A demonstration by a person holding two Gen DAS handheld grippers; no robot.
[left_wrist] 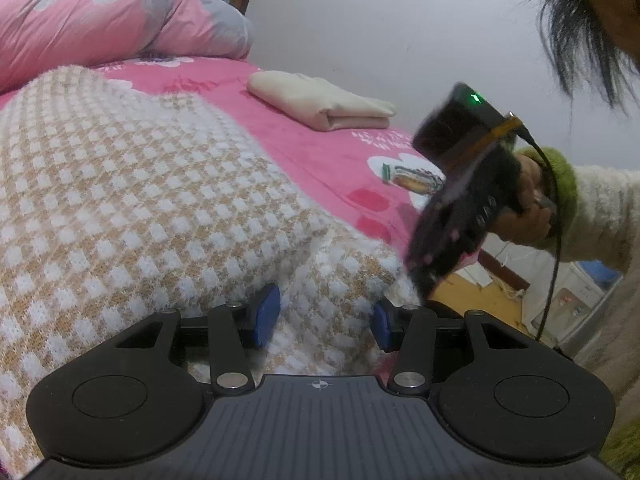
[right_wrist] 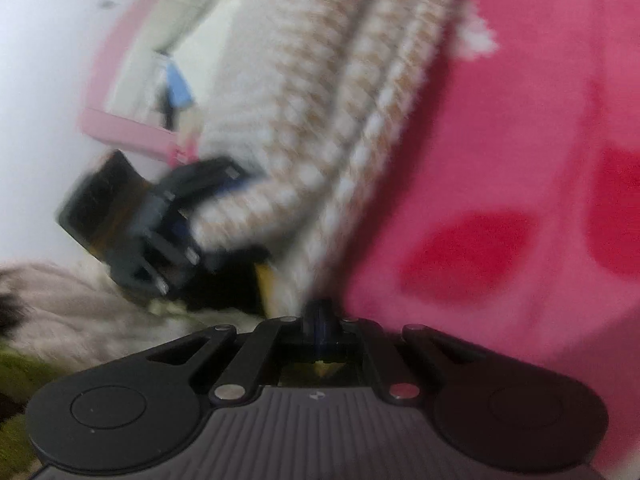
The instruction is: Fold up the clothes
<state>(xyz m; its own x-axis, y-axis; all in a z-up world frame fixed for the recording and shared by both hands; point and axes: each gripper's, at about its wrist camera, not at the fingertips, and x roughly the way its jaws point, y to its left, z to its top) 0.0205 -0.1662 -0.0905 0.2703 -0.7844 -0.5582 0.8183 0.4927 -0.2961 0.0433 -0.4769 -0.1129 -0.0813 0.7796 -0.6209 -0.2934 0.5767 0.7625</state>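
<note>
A tan-and-white checked knit garment (left_wrist: 152,184) lies spread over the pink bed sheet (left_wrist: 320,152). My left gripper (left_wrist: 324,320) sits at its near edge, blue pads part-way closed on a thick fold of the knit. The right wrist view shows the left gripper (right_wrist: 228,216) clamped on that same fold of the checked garment (right_wrist: 320,100). My right gripper (right_wrist: 322,320) is shut, and a taut edge of the knit runs down into its tips. From the left it is a blurred right gripper (left_wrist: 418,280) at the garment's right corner, held by a hand (left_wrist: 524,216).
A folded cream cloth (left_wrist: 324,104) rests farther back on the bed, with a snack wrapper (left_wrist: 412,178) nearer the right edge. A pink quilt (left_wrist: 100,20) is bunched at the head end. Beyond the bed's right edge is the floor (left_wrist: 480,296).
</note>
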